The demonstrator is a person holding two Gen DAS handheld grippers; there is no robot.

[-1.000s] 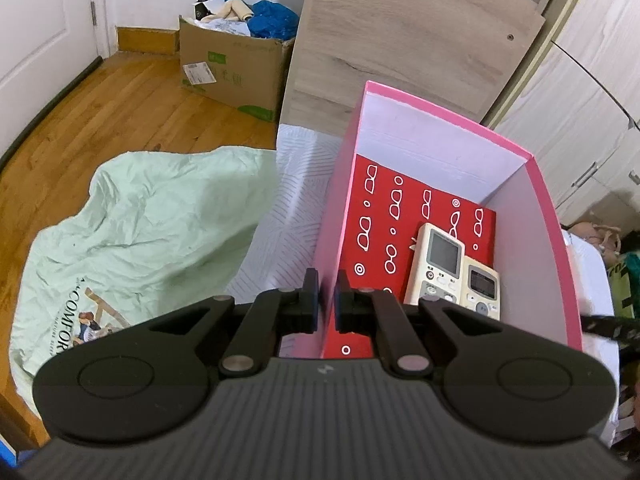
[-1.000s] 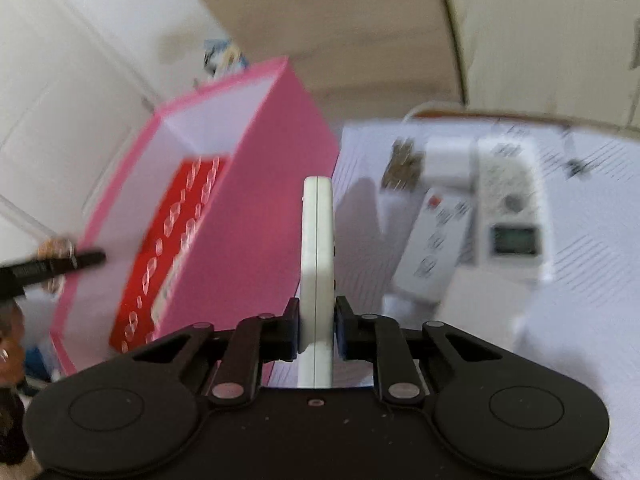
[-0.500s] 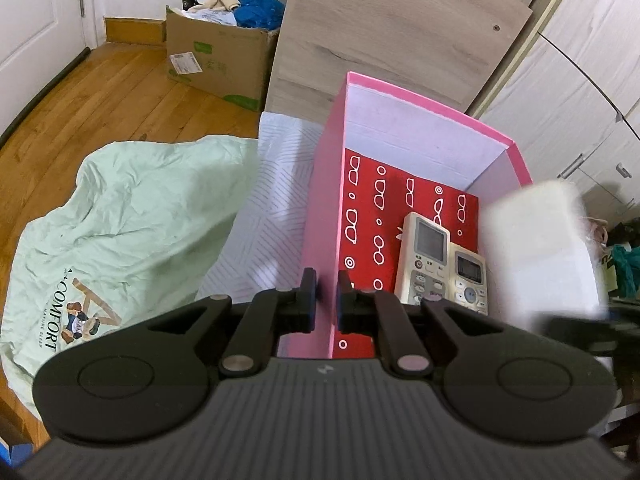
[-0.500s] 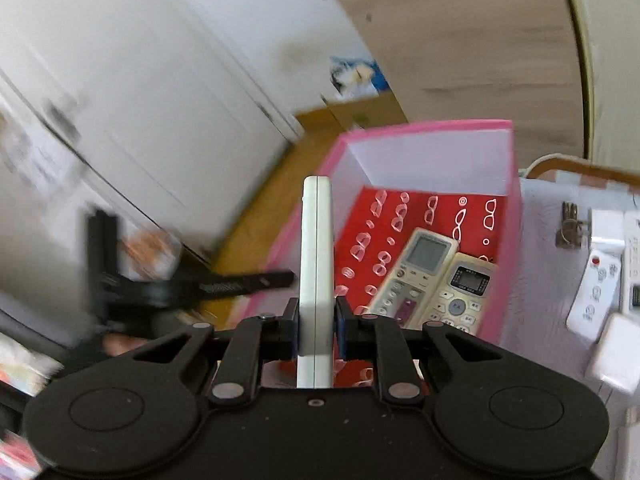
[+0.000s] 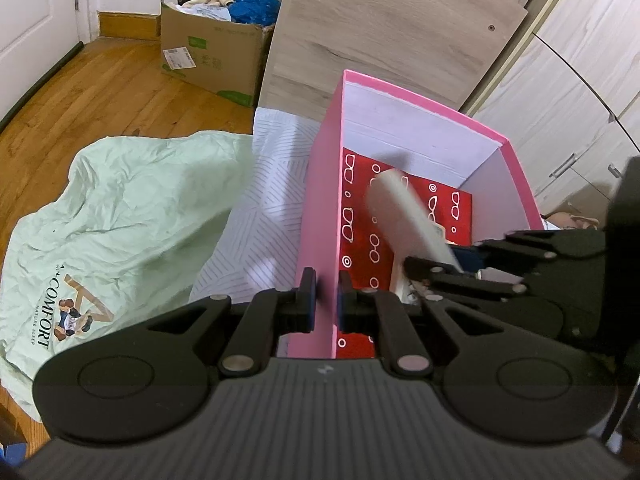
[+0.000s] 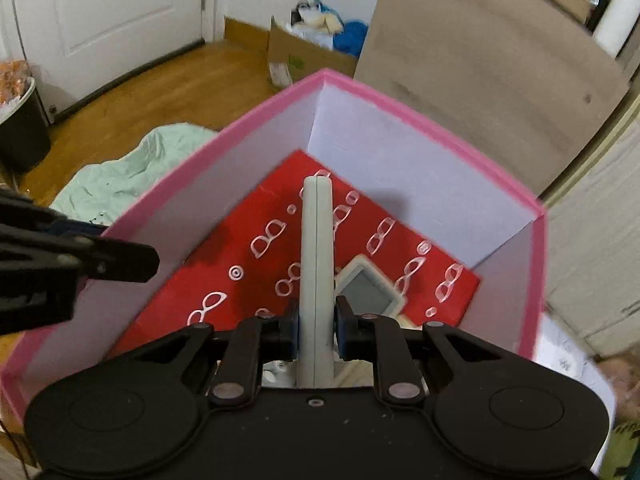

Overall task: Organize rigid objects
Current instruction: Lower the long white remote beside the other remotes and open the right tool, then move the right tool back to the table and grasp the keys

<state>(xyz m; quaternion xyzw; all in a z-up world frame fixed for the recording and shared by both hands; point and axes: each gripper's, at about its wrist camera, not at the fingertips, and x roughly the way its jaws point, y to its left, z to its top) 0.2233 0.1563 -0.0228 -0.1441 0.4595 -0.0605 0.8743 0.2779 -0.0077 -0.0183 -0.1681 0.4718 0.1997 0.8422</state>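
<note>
A pink box (image 5: pixel 320 208) with a red patterned floor stands on the bed; it also shows in the right wrist view (image 6: pixel 400 120). My left gripper (image 5: pixel 323 300) is shut on the box's near left wall. My right gripper (image 6: pixel 316 328) is shut on a white remote (image 6: pixel 317 240), held edge-up inside the box above the floor; the remote appears blurred in the left wrist view (image 5: pixel 404 216). A remote with a grey screen (image 6: pixel 370 290) lies on the box floor, partly hidden behind my right gripper.
A pale green cloth (image 5: pixel 120 208) lies on the bed left of the box. A wooden board (image 5: pixel 392 28) leans behind the box. A cardboard box (image 5: pixel 216 56) of clutter stands on the wood floor. Cupboard doors (image 5: pixel 568 92) are at the right.
My right gripper has carried the white remote from over the bed beside the box to inside the box, low above its floor. My left gripper has kept its hold on the box wall.
</note>
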